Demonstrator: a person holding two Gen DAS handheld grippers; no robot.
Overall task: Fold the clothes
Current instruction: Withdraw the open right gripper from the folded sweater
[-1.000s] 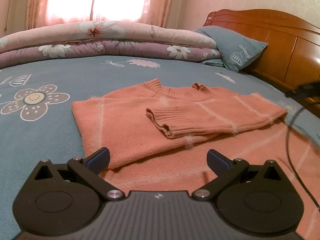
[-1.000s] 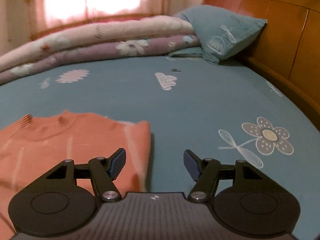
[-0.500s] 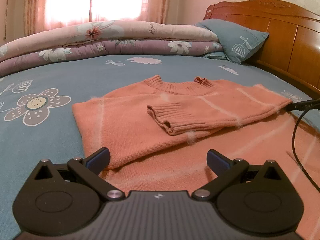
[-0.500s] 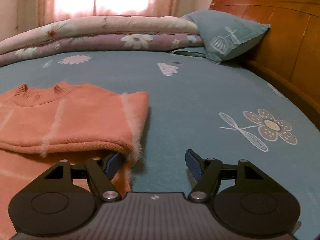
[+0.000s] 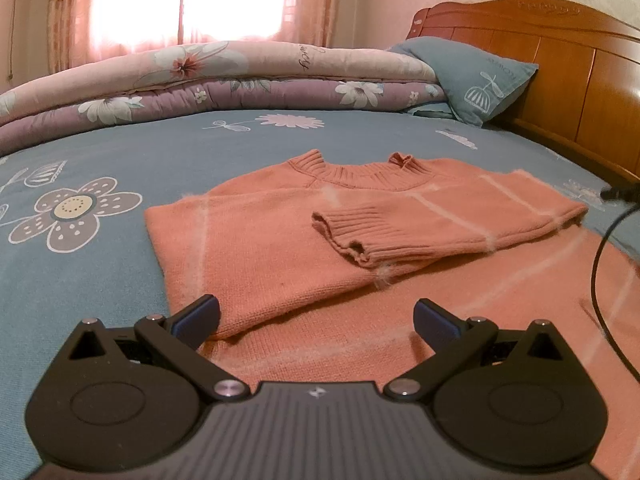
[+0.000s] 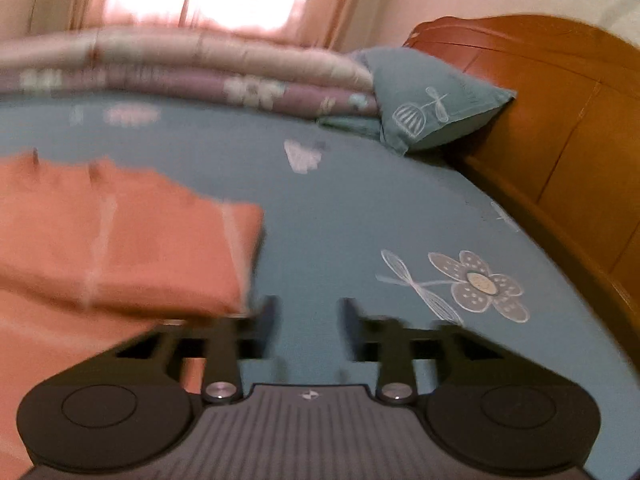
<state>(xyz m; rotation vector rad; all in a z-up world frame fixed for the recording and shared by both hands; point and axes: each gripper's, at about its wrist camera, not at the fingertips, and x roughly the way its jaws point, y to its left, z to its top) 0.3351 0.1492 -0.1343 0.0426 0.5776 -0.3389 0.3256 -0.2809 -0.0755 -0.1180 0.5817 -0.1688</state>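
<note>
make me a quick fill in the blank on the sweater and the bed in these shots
1. The sweater is ____ in colour.
2. The sleeve cuff lies folded across the sweater's ____.
3. The blue pillow leans against the wooden ____.
4. The left tool has its jaws ____.

Missing words: orange; body; headboard; open

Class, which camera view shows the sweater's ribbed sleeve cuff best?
The left wrist view: the ribbed cuff lies sharp and unobstructed across the sweater. The right wrist view is blurred and shows only the sweater's folded edge, no cuff.
</note>
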